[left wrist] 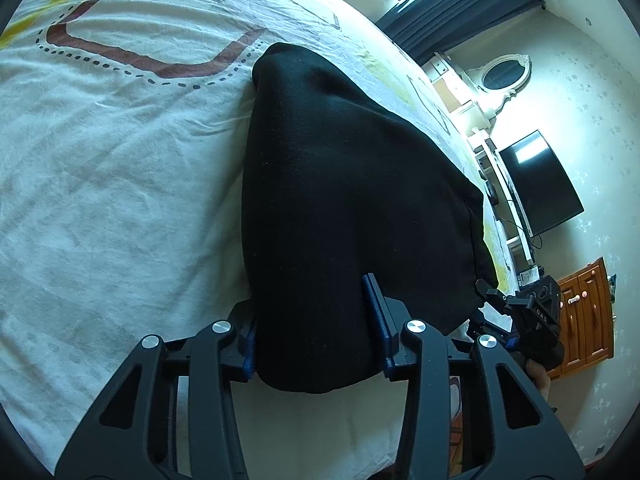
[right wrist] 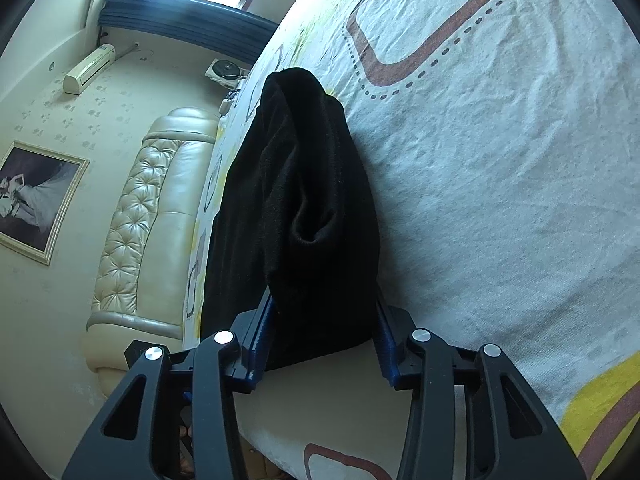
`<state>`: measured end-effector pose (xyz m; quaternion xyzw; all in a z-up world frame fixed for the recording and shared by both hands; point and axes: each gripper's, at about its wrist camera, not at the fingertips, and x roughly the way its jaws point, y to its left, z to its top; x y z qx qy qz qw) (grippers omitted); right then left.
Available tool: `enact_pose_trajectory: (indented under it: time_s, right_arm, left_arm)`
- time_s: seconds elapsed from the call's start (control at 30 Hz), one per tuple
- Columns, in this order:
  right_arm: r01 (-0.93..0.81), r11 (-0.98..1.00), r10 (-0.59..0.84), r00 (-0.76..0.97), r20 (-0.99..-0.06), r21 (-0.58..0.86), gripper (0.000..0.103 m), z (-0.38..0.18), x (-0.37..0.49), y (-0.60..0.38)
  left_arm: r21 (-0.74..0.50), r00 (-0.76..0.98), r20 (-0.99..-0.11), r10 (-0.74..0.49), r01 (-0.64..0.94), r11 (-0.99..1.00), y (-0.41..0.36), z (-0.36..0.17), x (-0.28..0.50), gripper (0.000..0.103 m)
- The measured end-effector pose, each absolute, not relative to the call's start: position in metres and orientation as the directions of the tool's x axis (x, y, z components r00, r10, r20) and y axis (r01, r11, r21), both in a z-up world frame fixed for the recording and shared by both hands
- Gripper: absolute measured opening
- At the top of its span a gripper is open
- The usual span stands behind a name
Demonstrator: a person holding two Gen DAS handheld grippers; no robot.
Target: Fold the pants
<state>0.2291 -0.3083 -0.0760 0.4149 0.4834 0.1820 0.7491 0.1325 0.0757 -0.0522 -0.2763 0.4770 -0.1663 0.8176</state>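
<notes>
The black pants [left wrist: 340, 184] lie folded on the white patterned bed sheet [left wrist: 120, 184]. My left gripper [left wrist: 316, 328] has its jaws wide apart on either side of the near end of the pants, with cloth between the blue pads [left wrist: 378, 316]. My right gripper [right wrist: 324, 328] likewise straddles the pants [right wrist: 304, 200] with its jaws apart; a fold of cloth bulges up in front of it. The right gripper also shows in the left wrist view [left wrist: 520, 312] at the pants' right edge.
A TV [left wrist: 540, 184] and a wooden cabinet [left wrist: 584, 312] stand past the bed's edge. A padded leather headboard [right wrist: 152, 220], a framed picture [right wrist: 36, 200] and a window with a dark curtain [right wrist: 184, 28] lie beyond the bed in the right wrist view.
</notes>
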Motion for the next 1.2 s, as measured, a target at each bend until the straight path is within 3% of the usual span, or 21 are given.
enact_pose_trajectory:
  time_s: [1.2]
  right_arm:
    - [0.122, 0.551, 0.704, 0.464, -0.538, 0.825, 0.04, -0.073, 0.196, -0.318]
  left_arm:
    - [-0.563, 0.477, -0.721, -0.503, 0.02, 0.826, 0.074, -0.046, 0.126, 0.04]
